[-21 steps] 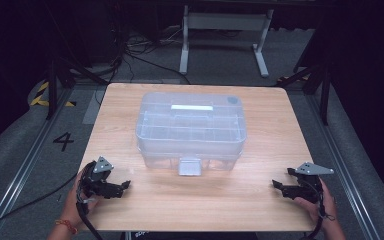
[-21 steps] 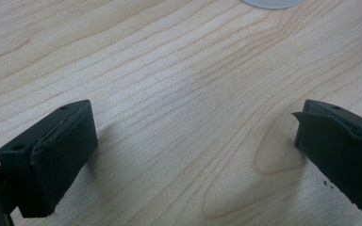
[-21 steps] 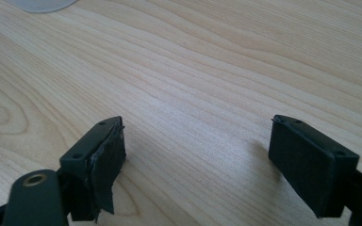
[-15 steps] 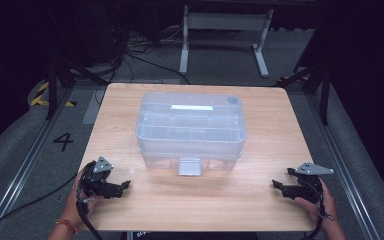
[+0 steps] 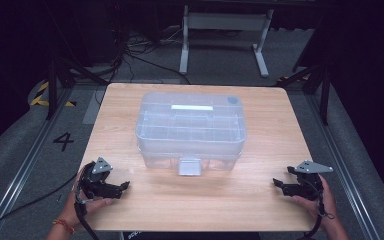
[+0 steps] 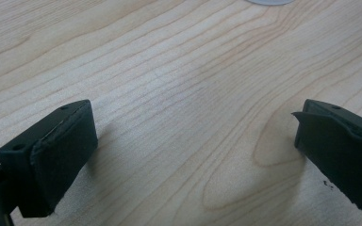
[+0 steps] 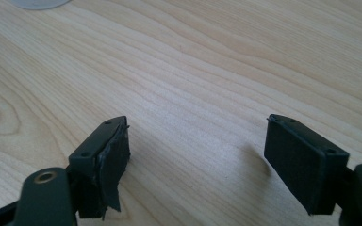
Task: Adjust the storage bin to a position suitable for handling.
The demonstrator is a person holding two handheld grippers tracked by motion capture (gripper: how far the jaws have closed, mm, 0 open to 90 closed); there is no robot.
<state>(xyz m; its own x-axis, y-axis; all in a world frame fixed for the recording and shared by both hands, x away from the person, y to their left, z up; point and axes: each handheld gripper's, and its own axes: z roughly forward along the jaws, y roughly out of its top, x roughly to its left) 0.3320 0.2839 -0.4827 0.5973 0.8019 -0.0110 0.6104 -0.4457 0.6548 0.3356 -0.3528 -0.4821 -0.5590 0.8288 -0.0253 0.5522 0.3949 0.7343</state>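
A clear plastic lidded storage box (image 5: 191, 131) stands at the middle of the pale wooden counter (image 5: 260, 205), its latch facing the near edge; the left claw (image 5: 122, 186) rests at the near left corner, jaws wide, holding nothing; the right claw (image 5: 278, 184) rests at the near right corner, jaws wide and empty; both lie well apart from the box.

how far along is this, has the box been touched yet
Nothing looks done: the clear box sits mid-table, lid on, front latch down. Nothing is in hand: the left gripper and right gripper rest open near the table's front corners, apart from the box. Reaching and handling it is all left.
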